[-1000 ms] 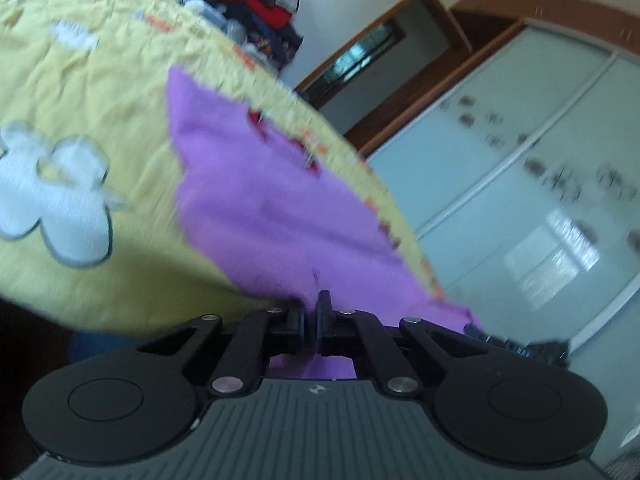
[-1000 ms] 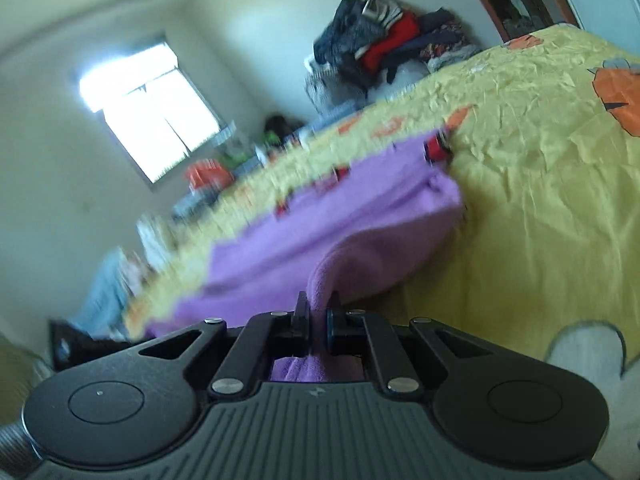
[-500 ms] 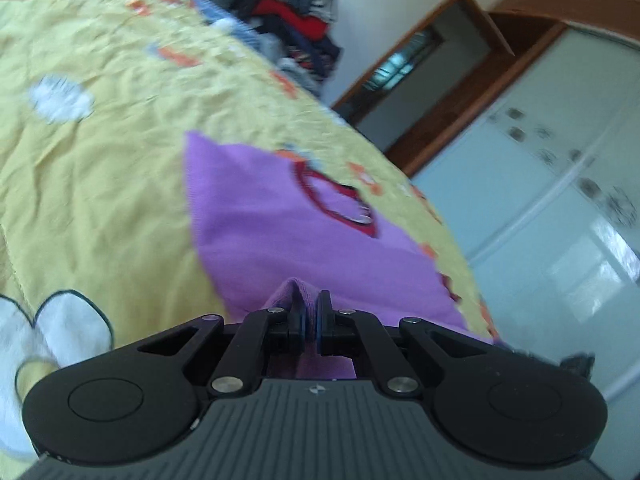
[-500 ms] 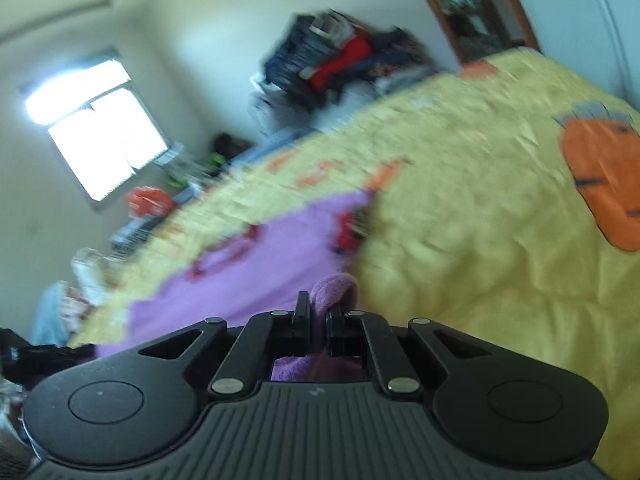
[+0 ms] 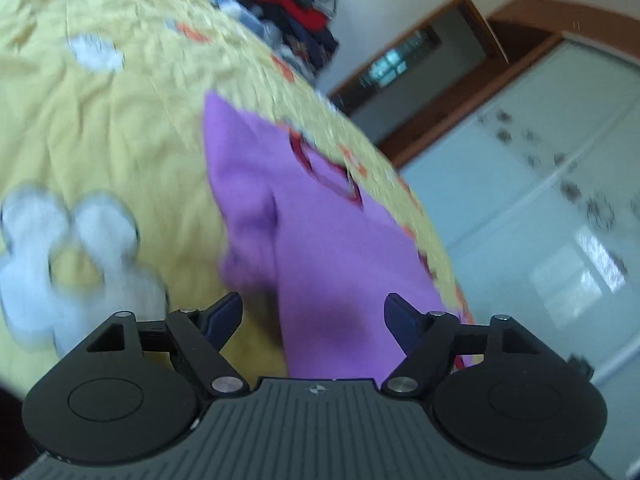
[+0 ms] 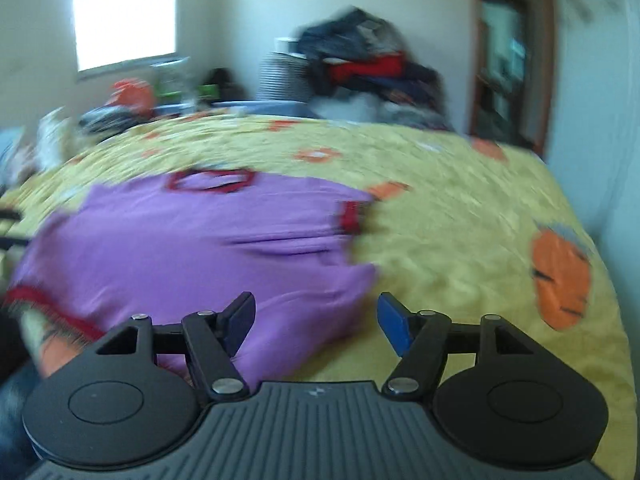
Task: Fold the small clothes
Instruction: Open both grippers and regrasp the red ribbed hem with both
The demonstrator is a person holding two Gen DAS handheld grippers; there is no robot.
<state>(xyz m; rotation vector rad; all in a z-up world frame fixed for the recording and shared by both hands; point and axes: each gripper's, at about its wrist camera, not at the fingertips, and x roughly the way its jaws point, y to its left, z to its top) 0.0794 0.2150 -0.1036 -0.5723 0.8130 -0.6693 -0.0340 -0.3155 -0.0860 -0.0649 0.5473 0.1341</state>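
Note:
A small purple shirt with red trim at neck and sleeves lies spread on the yellow bedspread; it also shows in the left wrist view, running away from me with its red neckline at the far end. My left gripper is open and empty just above the shirt's near edge. My right gripper is open and empty over the shirt's near right corner. Both views are motion-blurred.
A pile of dark and red clothes sits beyond the bed's far edge, also seen in the left wrist view. A wardrobe with frosted sliding doors stands beside the bed. A window is at the far left.
Both grippers were shut on the purple shirt's fabric; both have opened and let it go. The shirt now lies flatter on the bed, and both views have swung.

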